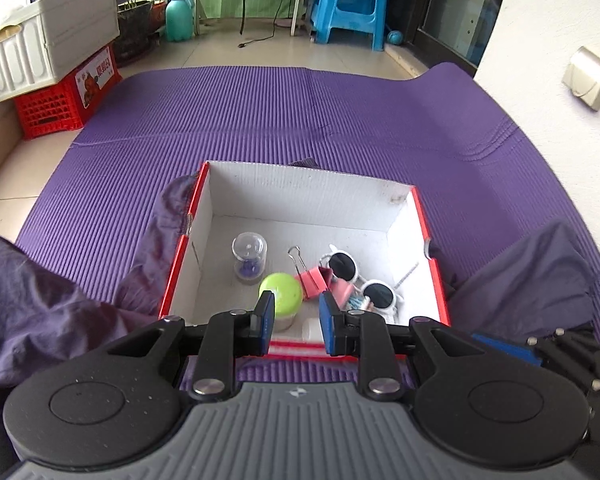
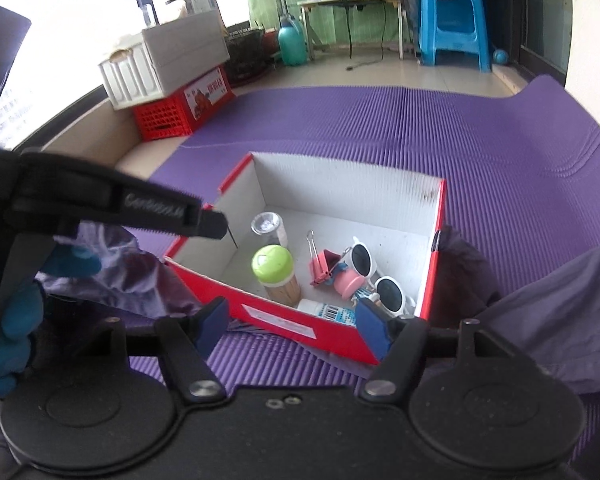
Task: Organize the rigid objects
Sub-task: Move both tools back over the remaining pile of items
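White tube (image 2: 329,310) label perhaps partly hidden.

Both wrist cameras look steeply down over the red box (image 1: 434,276) (image 2: 300,322) from close above its near wall; the right view sits further right.

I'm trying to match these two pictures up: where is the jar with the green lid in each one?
Left wrist view: green-lidded jar low centre, just above the claw tips.
Right wrist view: green-lidded jar centre, behind the box's near red wall.
Shared landmark: white sunglasses to its right.
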`<state>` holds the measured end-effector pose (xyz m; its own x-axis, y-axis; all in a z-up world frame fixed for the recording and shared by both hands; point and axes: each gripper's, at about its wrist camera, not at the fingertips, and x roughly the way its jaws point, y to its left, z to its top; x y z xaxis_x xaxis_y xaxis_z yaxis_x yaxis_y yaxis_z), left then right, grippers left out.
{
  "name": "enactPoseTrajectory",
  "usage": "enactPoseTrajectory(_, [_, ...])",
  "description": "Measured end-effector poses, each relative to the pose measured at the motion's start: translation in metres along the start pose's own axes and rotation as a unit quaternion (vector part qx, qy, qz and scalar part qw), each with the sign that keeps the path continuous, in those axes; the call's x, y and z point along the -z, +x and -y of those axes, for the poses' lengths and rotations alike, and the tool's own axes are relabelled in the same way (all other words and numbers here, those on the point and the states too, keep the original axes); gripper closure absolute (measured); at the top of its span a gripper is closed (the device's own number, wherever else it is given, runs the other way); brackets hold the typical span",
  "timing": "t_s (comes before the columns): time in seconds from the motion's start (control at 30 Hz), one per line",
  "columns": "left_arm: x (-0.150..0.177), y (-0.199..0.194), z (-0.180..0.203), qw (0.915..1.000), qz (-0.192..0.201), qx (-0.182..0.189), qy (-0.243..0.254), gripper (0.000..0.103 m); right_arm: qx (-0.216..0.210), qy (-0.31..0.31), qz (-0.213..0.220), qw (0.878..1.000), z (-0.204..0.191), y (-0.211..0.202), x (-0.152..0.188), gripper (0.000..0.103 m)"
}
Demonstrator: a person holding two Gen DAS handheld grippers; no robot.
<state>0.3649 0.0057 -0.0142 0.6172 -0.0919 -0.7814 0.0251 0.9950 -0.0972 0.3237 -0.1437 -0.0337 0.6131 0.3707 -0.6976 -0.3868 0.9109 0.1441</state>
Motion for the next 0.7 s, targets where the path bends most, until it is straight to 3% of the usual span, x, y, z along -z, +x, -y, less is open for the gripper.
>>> enactPoseTrajectory(0.27, [0.028, -0.057, -0.008, 0.9999, 0.010, 0.006, 0.001, 0.079, -0.008, -0.003, 0.028, 1.000, -0.016, -0.048, 0.011, 0.026])
enactPoseTrajectory(0.33, [0.035, -0.069, -0.011, 0.9999, 0.011, 0.003, 0.003, 0.068, -0.009, -0.004, 0.031, 0.999, -0.020, -0.057, 0.015, 0.024])
enactPoseTrajectory(0.37, [0.038, -0.075, -0.013, 0.9999, 0.013, -0.001, 0.007, 0.054, -0.010, -0.005, 0.033, 0.999, -0.022, -0.061, 0.017, 0.023])
enactPoseTrajectory(0.43, [0.047, -0.088, -0.017, 0.9996, 0.024, -0.010, 0.014, 0.036, -0.012, -0.006, 0.035, 0.999, -0.023, -0.069, 0.022, 0.022])
enactPoseTrajectory(0.7, [0.082, -0.129, -0.045, 0.9990, 0.029, -0.023, 0.024, 0.034, -0.019, -0.008, 0.035, 0.999, -0.030, -0.091, 0.044, 0.019])
